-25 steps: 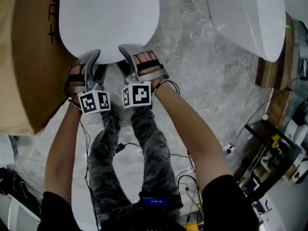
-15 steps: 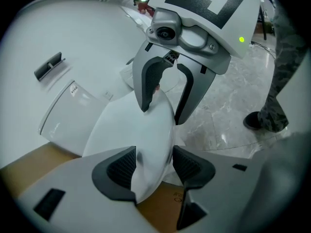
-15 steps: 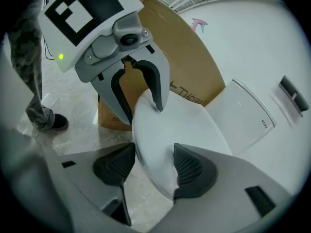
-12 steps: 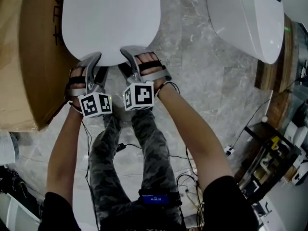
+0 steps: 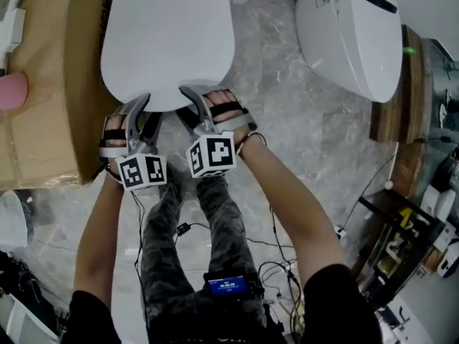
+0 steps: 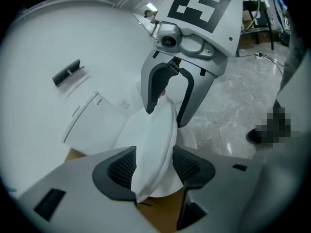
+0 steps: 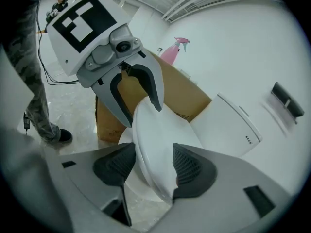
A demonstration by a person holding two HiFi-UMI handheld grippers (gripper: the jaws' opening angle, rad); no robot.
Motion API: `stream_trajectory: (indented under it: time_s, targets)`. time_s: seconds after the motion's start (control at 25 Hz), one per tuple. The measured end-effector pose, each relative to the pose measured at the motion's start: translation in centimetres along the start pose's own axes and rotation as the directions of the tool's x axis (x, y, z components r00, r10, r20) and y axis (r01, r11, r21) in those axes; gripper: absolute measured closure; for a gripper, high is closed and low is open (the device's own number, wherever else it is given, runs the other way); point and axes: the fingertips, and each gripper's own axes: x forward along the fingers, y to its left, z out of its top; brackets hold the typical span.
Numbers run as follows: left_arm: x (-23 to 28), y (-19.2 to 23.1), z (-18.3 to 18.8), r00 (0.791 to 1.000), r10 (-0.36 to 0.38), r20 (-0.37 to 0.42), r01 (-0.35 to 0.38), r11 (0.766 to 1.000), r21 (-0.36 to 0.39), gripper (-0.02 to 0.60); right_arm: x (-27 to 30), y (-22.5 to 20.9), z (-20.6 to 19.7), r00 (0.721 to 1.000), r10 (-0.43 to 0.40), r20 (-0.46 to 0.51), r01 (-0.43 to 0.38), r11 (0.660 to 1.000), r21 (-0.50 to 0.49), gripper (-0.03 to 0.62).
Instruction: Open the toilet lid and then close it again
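Drawn slightly nearer the person than a second ago, left gripper (image 5: 138, 106) and right gripper (image 5: 192, 99) each pinch the front rim of the white toilet lid (image 5: 168, 41), lifted off its seat, between a cardboard box (image 5: 50, 106) and a second toilet (image 5: 351, 34).

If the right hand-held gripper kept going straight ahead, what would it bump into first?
The toilet lid: its edge sits between the jaws of the right hand-held gripper, so it would probably just push deeper onto that lid.
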Motion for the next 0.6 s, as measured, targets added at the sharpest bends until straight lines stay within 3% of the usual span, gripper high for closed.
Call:
stream_trajectory:
  time_s: [0.4,0.6]
  targets:
    - [-5.0,12.6,5.5,0.990,0.118,0.074,-0.115,0.992,-0.047,0.356,-5.5,-11.2,6.5,0.995,-0.095,0.040,0.092,0.993,0.075,0.410]
    - [-5.6,18.3,7.8,0.991,0.118,0.058,-0.115,0.992,-0.047,0.403,-6.4,-17.1,8.6,0.993,-0.114,0.029,0.107,0.979,0.171,0.437]
